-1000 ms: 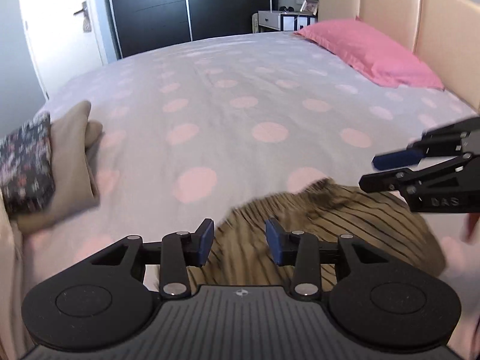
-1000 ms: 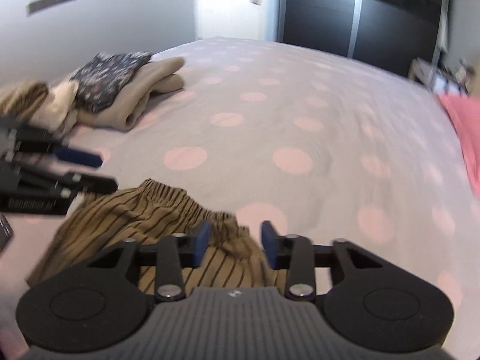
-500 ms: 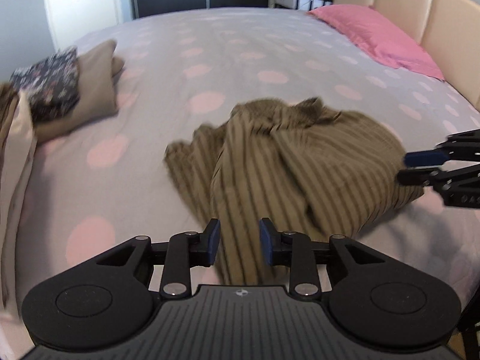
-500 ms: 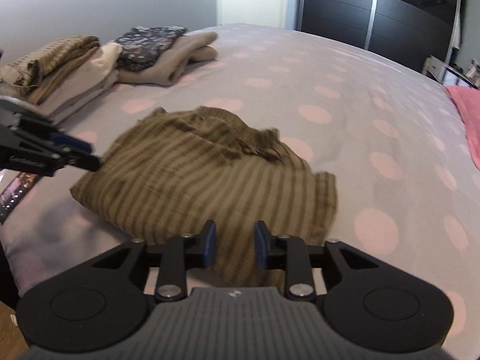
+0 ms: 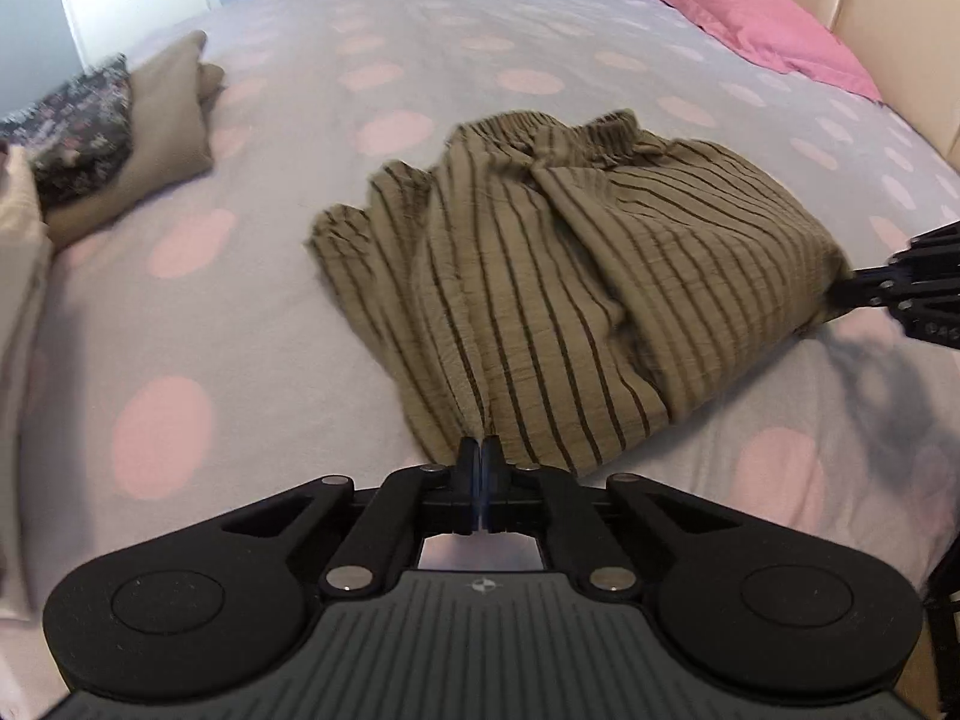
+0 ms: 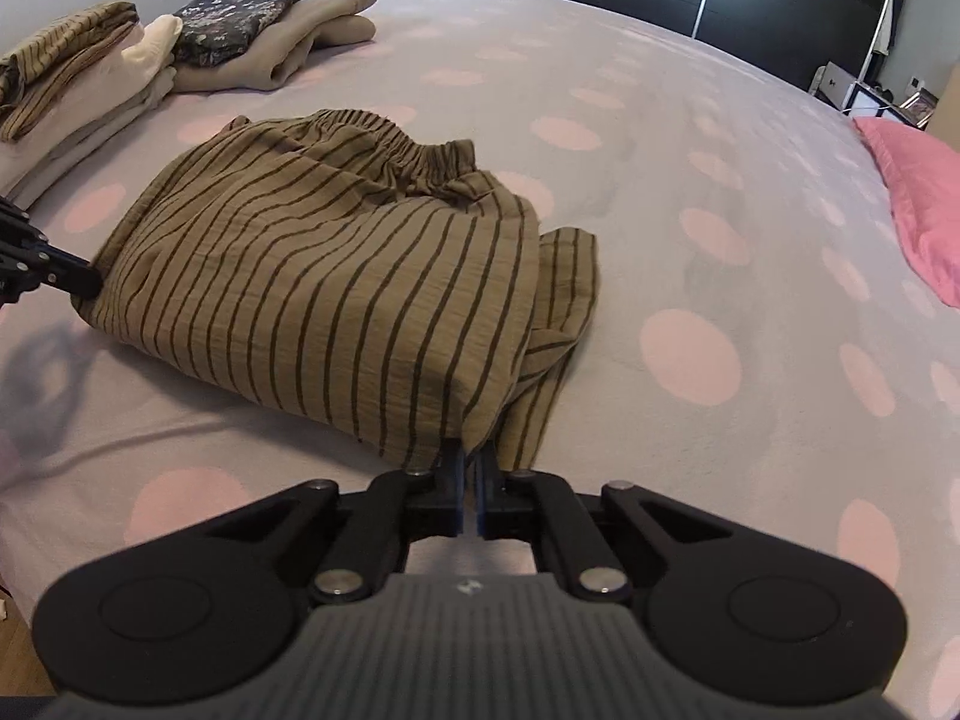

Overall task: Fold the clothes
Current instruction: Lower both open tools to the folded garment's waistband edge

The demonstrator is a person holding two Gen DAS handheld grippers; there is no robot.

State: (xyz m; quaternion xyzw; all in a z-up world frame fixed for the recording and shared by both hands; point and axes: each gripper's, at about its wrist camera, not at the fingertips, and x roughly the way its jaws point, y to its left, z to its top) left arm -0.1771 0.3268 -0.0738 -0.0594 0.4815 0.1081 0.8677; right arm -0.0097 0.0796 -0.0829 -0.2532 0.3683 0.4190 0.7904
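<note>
Olive striped garment (image 5: 576,276) bunched mid-bed at twelve o'clock. My left gripper (image 5: 480,450) pinching near hem corner, right gripper (image 6: 470,456) pinching other near corner. Risk: thin crinkly cloth slips free on lift, or hidden layer drags, skewing fold.

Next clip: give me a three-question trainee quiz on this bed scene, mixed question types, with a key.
1. True or false: the left hand-held gripper is shut on the near edge of the striped garment.
2. Multiple choice: the pink pillow lies (A) by the headboard, (B) on the folded stack, (C) under the garment.
3. Short answer: what does the right hand-held gripper grip?

Key: 1 true. 2 A. 3 A near corner of the striped garment; its jaws are shut on the cloth.
</note>
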